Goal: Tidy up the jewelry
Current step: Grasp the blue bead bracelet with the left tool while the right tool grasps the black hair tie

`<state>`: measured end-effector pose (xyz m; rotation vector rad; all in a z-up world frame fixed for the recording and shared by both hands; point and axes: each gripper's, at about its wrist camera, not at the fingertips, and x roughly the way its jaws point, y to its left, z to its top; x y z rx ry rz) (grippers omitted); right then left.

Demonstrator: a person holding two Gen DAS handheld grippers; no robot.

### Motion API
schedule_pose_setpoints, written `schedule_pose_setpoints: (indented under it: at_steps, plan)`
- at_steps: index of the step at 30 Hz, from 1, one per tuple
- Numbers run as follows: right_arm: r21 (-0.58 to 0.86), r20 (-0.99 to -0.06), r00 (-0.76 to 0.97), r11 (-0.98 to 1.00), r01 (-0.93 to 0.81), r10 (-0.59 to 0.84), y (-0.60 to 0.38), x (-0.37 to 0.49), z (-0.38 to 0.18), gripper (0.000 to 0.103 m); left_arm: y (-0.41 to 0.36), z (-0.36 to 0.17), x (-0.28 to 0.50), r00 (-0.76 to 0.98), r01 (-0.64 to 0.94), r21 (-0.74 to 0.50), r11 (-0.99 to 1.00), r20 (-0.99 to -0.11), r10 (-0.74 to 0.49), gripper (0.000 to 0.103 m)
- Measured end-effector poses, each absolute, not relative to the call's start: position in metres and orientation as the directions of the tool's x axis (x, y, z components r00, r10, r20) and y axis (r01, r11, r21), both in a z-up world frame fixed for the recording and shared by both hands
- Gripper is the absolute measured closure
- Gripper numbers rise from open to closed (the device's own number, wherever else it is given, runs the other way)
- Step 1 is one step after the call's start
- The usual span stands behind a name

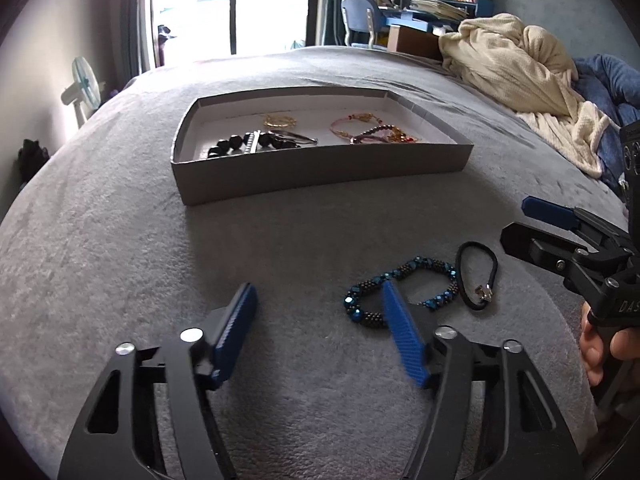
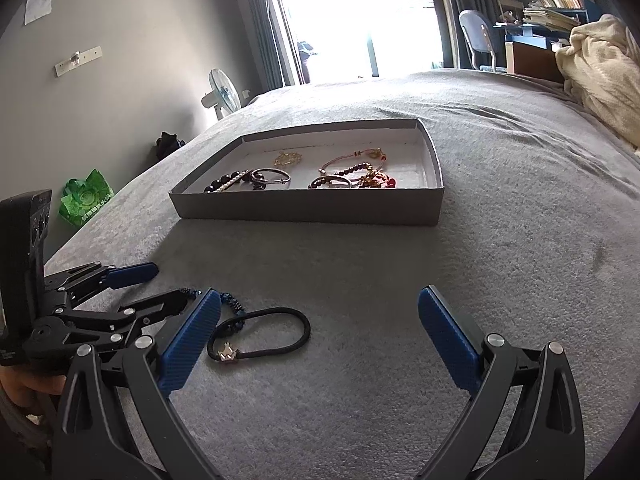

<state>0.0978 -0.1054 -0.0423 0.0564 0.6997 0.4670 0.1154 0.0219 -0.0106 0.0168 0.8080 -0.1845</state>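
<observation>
Now the left tongs (image 1: 316, 300) hang half-open low in the left wrist frame, pads clear of the blue bracelet (image 1: 400, 292) lying on the bed (image 1: 100, 240) just beside the hair tie (image 1: 478, 276). Right tongs (image 2: 320, 324) gape wide, empty. The box (image 1: 320, 176) sits at upper centre, jewelry inside.

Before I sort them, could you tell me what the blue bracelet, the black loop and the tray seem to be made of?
Blue bracelet: faceted glass or crystal-like beads, glossy, with small dull dark beads between; exact material unclear. Black loop: matte elastic cord, probably a hair tie, with a small shiny metal-looking star charm. Tray: grey cardboard, matte, white inside.
</observation>
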Motion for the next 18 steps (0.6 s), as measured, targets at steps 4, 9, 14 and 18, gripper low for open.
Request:
schedule_pose_setpoints:
  at_steps: [4, 9, 14, 18]
  plan:
    - [0.199, -0.635, 0.635, 0.887, -0.417, 0.441, -0.099, 0.099, -0.046, 0.005, 0.019, -0.012, 0.114, 0.664, 0.207, -0.072, 0.976, -0.722, -0.194, 0.056]
    - [0.194, -0.654, 0.616, 0.884, -0.424, 0.439, -0.094, 0.100, -0.049, 0.005, 0.015, -0.015, 0.118, 0.628, 0.258, -0.100, 0.961, -0.739, -0.246, 0.059]
    - [0.202, -0.664, 0.603, 0.882, -0.425, 0.443, -0.093, 0.102, -0.051, 0.006, 0.017, -0.013, 0.117, 0.632, 0.259, -0.111, 0.959, -0.731, -0.256, 0.076]
    - [0.204, -0.666, 0.597, 0.879, -0.430, 0.447, -0.094, 0.102, -0.052, 0.006, 0.014, -0.011, 0.111, 0.659, 0.248, -0.076, 0.966, -0.717, -0.226, 0.096]
